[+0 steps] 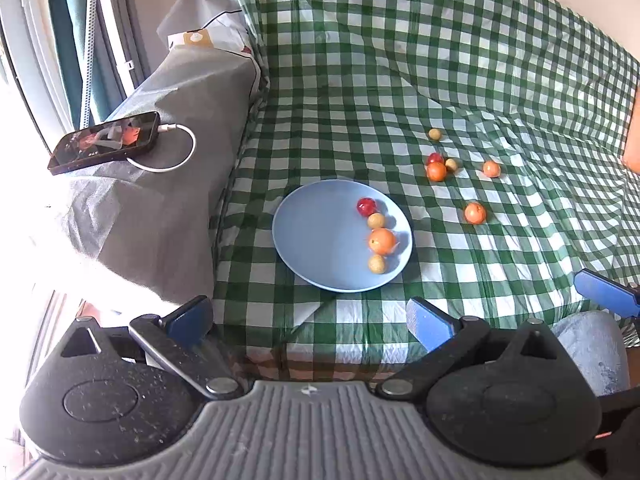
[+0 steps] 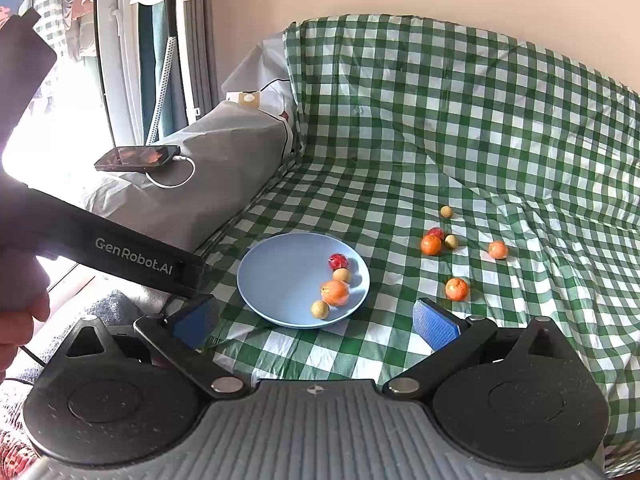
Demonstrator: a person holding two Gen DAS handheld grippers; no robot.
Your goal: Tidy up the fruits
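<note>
A light blue plate (image 1: 320, 236) (image 2: 280, 280) lies on the green checked cloth. It holds a red fruit (image 1: 365, 207), an orange (image 1: 382, 241) (image 2: 335, 293) and two tan balls (image 1: 376, 221) (image 1: 377, 264). Right of the plate, loose on the cloth, are three oranges (image 1: 475, 213) (image 1: 491, 168) (image 1: 436, 171), a red fruit (image 1: 435, 158) and two tan balls (image 1: 451, 164) (image 1: 434, 134). My left gripper (image 1: 310, 314) is open and empty, short of the plate. My right gripper (image 2: 316, 322) is also open and empty, near the plate's front rim; the nearest loose orange (image 2: 456, 289) lies just beyond its right finger.
A phone (image 1: 104, 140) (image 2: 138, 158) on a white charging cable rests on the grey-covered armrest to the left. The left gripper's black body (image 2: 132, 256) and a hand (image 2: 20, 320) fill the left side of the right wrist view. A garment steamer (image 2: 168, 8) stands by the window.
</note>
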